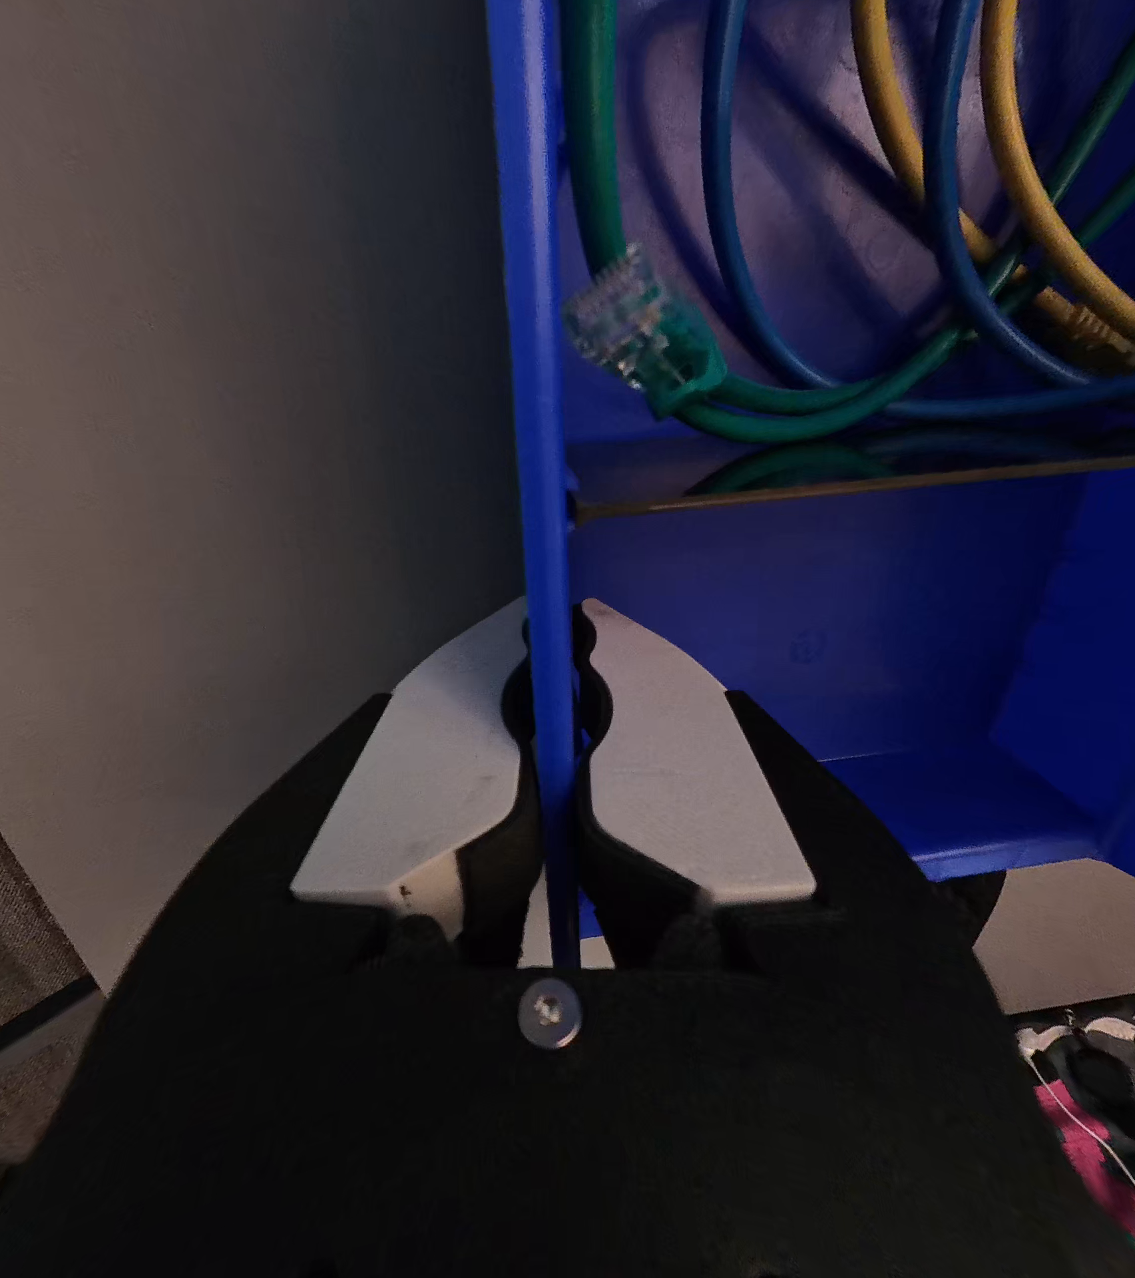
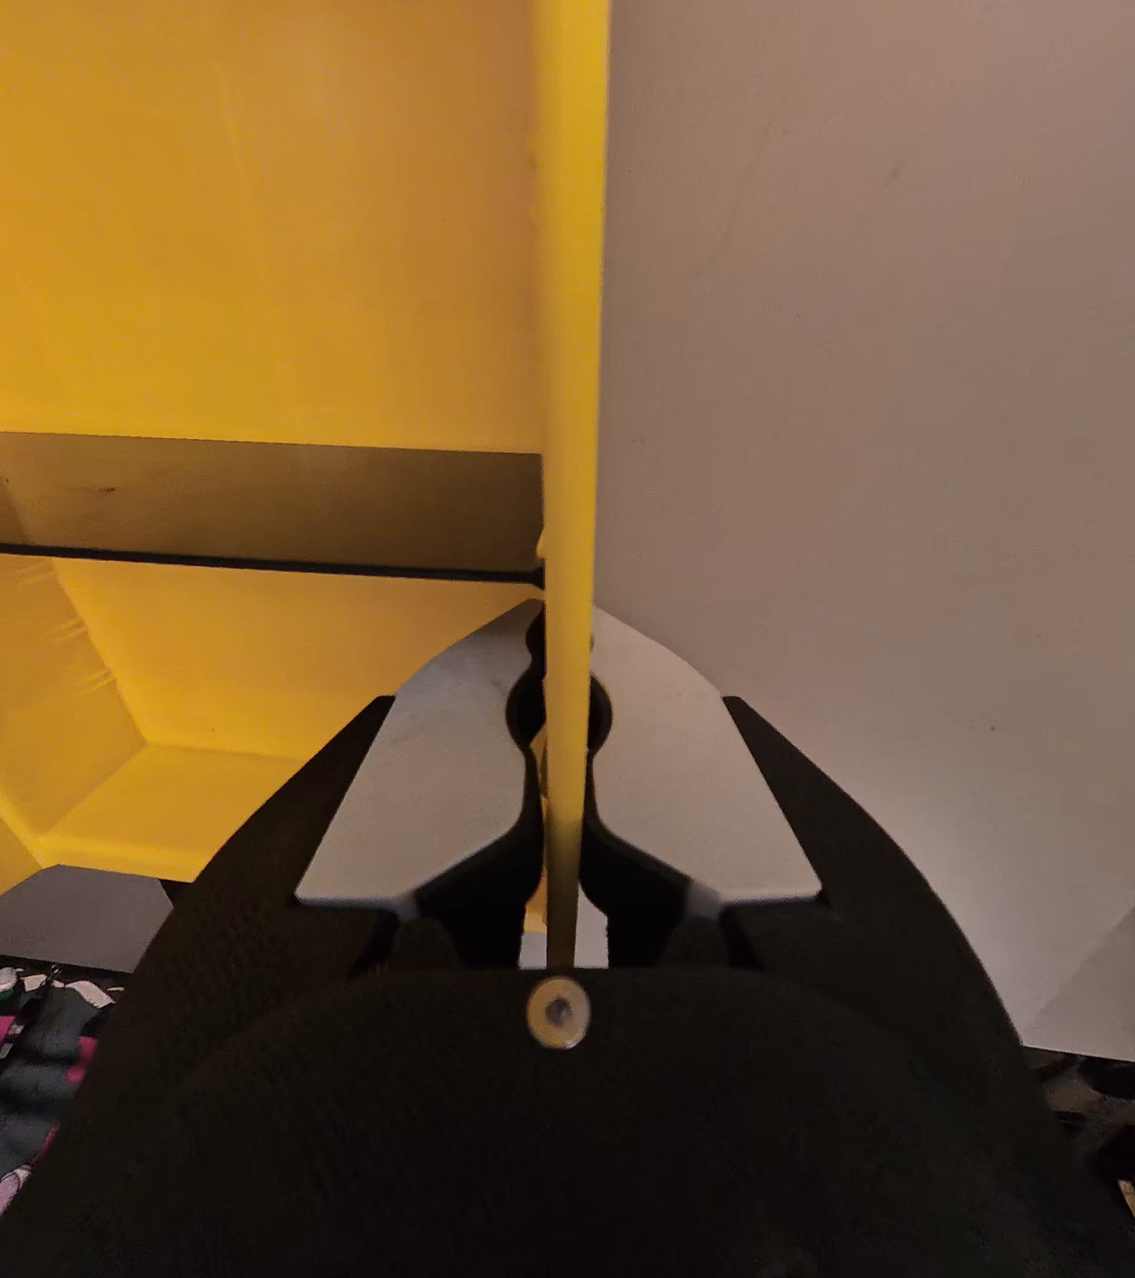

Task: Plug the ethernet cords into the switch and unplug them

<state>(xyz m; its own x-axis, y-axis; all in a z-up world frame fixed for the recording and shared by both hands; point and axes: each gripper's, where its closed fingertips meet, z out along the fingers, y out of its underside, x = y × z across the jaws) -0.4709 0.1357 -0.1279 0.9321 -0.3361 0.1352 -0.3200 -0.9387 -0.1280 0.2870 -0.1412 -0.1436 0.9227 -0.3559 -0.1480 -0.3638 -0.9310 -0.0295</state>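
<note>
Your left gripper (image 1: 554,664) is clamped on the side wall of the blue bin (image 1: 533,346), and your right gripper (image 2: 566,664) is clamped likewise on the side wall of a yellow bin (image 2: 568,276). The ethernet cords (image 1: 792,401) lie coiled inside the blue bin above its dark divider, a green cord's clear plug (image 1: 626,321) loose just beside the gripped wall; no switch is in view. Judged as preparation only: nothing is plugged, and next you must release a wall and take that plug.
</note>
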